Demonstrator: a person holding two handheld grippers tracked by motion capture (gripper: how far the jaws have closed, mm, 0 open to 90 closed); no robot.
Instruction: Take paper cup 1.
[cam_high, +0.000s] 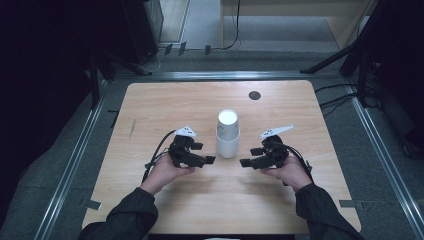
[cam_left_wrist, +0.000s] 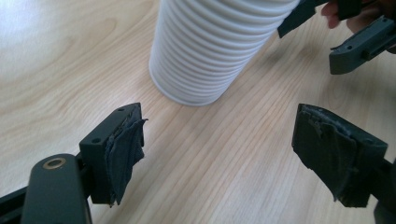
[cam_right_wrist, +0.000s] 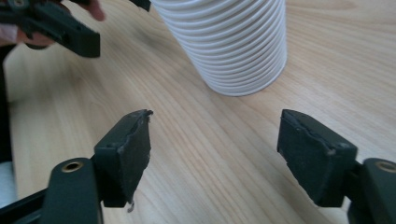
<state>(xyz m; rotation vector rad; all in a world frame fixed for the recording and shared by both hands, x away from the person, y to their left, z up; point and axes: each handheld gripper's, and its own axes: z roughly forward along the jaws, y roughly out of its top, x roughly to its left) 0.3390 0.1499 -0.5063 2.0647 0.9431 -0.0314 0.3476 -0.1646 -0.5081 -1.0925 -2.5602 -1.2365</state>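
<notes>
A tall stack of nested white ribbed cups (cam_high: 228, 134) stands upright near the middle of the wooden table (cam_high: 150, 110). My left gripper (cam_high: 205, 153) is just left of the stack, open and empty, pointing toward it. My right gripper (cam_high: 251, 156) mirrors it on the right, also open and empty. In the left gripper view the stack (cam_left_wrist: 210, 51) stands ahead of the open left gripper (cam_left_wrist: 224, 126), with the right gripper (cam_left_wrist: 359, 44) at the top right. In the right gripper view the stack (cam_right_wrist: 233, 46) is ahead of the open right gripper (cam_right_wrist: 217, 128), and the left gripper (cam_right_wrist: 70, 32) is at the top left.
A small dark round grommet (cam_high: 254, 95) sits in the table's far right part. Metal floor rails (cam_high: 75, 160) run around the table, with black stands and cables (cam_high: 340, 100) beyond its far corners. Bare wood lies on every side of the cup stack.
</notes>
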